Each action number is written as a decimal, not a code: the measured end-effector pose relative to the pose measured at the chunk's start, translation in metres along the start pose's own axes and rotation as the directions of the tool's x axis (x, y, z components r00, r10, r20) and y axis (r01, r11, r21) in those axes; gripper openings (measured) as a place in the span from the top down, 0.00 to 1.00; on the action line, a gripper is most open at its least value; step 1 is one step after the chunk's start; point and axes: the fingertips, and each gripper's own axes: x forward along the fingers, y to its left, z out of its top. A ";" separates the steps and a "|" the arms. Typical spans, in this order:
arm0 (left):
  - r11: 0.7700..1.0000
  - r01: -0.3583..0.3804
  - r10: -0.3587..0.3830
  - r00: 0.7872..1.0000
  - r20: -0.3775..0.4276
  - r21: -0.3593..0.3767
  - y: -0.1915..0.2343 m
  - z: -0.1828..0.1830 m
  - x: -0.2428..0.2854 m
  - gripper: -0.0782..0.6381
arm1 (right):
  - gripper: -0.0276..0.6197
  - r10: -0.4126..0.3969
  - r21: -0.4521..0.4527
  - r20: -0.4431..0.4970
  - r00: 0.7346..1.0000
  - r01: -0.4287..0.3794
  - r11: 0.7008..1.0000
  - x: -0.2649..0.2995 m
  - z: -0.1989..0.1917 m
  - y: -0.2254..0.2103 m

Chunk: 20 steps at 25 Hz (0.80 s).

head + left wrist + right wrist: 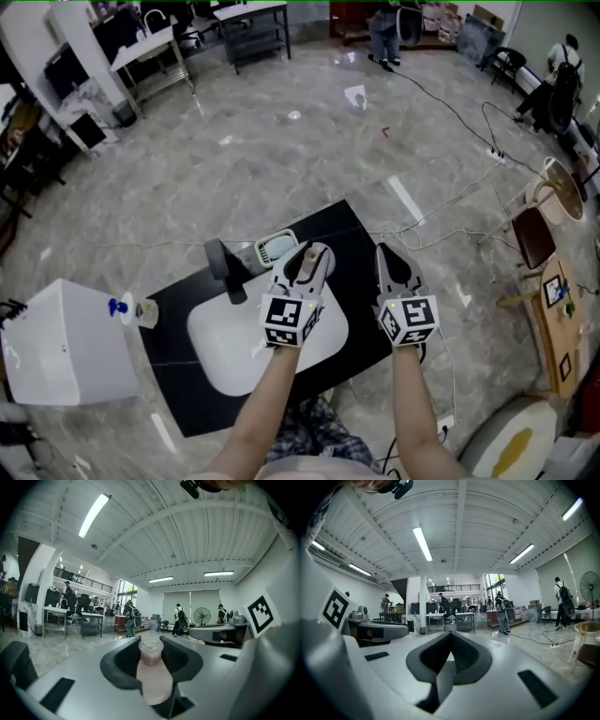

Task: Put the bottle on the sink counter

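Note:
A small pale pink bottle (152, 681) with a clear cap stands between my left gripper's (151, 660) dark pads, and the jaws are shut on it. In the head view my left gripper (312, 255) hovers over the back rim of the white basin (220, 352), set in the black sink counter (183, 305). There the bottle is only a dark sliver between the jaws. My right gripper (389, 258) hangs beside it, over the counter's right edge. Its jaws (450, 656) meet at the tip with nothing in them.
A dark faucet (223, 267) and a green-rimmed sponge dish (275, 247) sit at the back of the basin. A spray bottle with a blue top (136, 309) stands at the counter's left end beside a white box (56, 342). Cables (450, 220) cross the floor; a wooden table (555, 314) is at right.

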 end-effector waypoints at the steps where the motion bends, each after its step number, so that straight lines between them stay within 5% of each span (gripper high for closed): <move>1: 1.000 -0.001 0.001 1.000 -0.002 0.003 0.004 -0.004 0.013 0.69 | 0.93 0.003 0.000 -0.004 1.000 -0.003 1.000 0.013 -0.004 -0.006; 10: 1.000 -0.013 0.013 0.999 -0.048 -0.017 0.034 -0.062 0.102 0.69 | 0.93 0.022 0.040 -0.073 0.997 -0.019 0.999 0.101 -0.064 -0.042; 20: 0.999 -0.028 0.023 0.991 -0.131 -0.037 0.043 -0.114 0.147 0.69 | 0.93 0.002 0.078 -0.143 0.990 0.009 0.997 0.130 -0.112 -0.060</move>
